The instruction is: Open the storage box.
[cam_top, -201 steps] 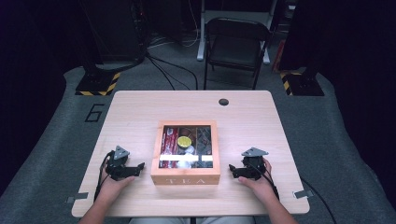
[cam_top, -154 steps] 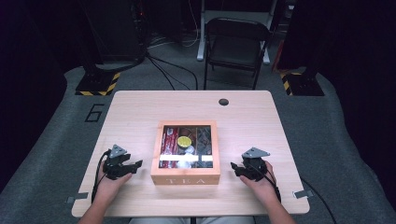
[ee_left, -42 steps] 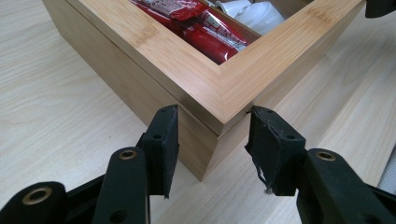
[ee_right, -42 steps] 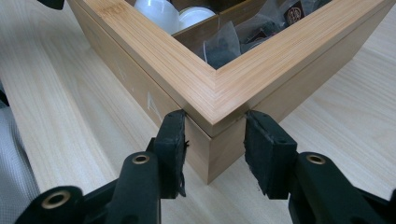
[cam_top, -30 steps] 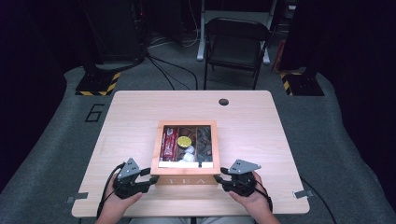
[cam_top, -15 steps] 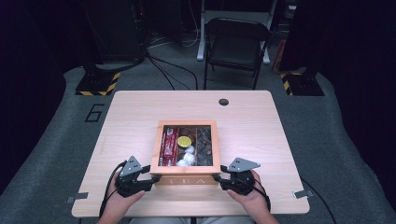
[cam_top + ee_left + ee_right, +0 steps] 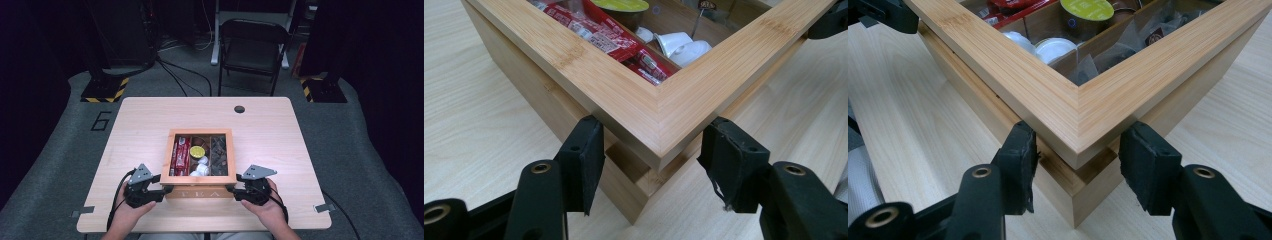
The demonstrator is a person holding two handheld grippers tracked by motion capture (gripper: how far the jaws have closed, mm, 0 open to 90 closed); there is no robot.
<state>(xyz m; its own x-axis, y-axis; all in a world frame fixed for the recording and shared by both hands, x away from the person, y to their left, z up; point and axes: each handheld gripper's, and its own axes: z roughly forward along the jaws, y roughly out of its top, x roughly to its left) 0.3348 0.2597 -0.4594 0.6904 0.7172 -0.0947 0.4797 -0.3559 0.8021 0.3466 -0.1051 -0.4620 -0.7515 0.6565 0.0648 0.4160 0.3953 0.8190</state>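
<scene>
A wooden tea box (image 7: 200, 180) sits in the lower middle of the high view, on the near half of the table (image 7: 150, 120). The left gripper (image 7: 162, 192) is at its lower-left corner and the right gripper (image 7: 231, 189) at its lower-right corner. In each gripper view the box lid's corner (image 7: 659, 130) pokes between the black jaws. Both pairs of jaws have just been opening; they stand apart, their pads seemingly clear of the wood. Red packets (image 7: 180, 155) and pods (image 7: 201, 165) lie inside.
</scene>
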